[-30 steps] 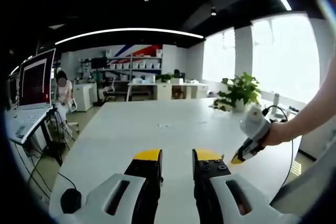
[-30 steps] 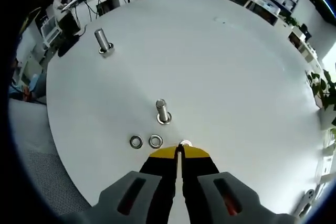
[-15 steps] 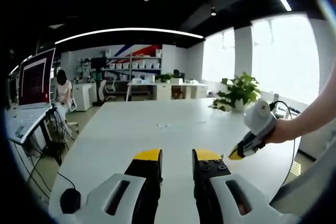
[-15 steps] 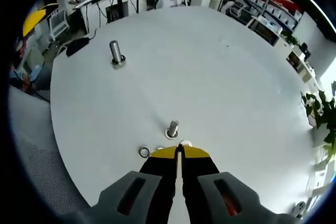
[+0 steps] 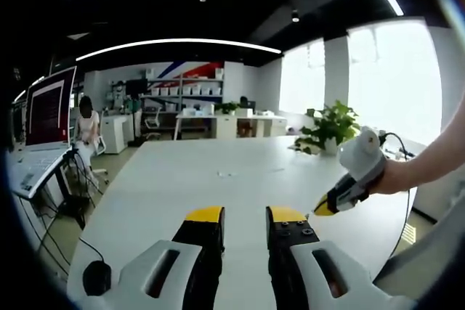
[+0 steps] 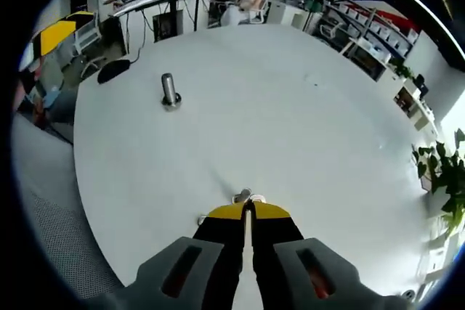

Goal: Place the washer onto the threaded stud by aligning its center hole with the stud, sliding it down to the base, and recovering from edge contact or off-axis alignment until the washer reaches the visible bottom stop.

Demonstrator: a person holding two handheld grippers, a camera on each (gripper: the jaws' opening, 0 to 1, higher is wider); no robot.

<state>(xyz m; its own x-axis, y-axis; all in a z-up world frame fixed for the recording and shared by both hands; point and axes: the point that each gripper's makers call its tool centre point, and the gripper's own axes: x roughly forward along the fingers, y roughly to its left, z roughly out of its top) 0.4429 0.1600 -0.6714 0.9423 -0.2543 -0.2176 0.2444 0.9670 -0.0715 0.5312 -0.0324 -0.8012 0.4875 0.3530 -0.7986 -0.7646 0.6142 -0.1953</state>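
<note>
The right gripper (image 6: 248, 212) pinches the washer (image 6: 257, 199) at its tips, just beside the near threaded stud (image 6: 242, 196) on the white table (image 6: 305, 128). The left gripper (image 5: 243, 217) hovers apart, jaws slightly parted, holding nothing.

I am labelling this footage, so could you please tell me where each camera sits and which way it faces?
Left gripper view: rides on the left tool, held low and level over the white table, facing an office; the person's arm holds the right tool.
Right gripper view: rides on the right tool, looking steeply down at the table, a near stud at its tips and a far stud.
Shared: the table and the right tool.
</note>
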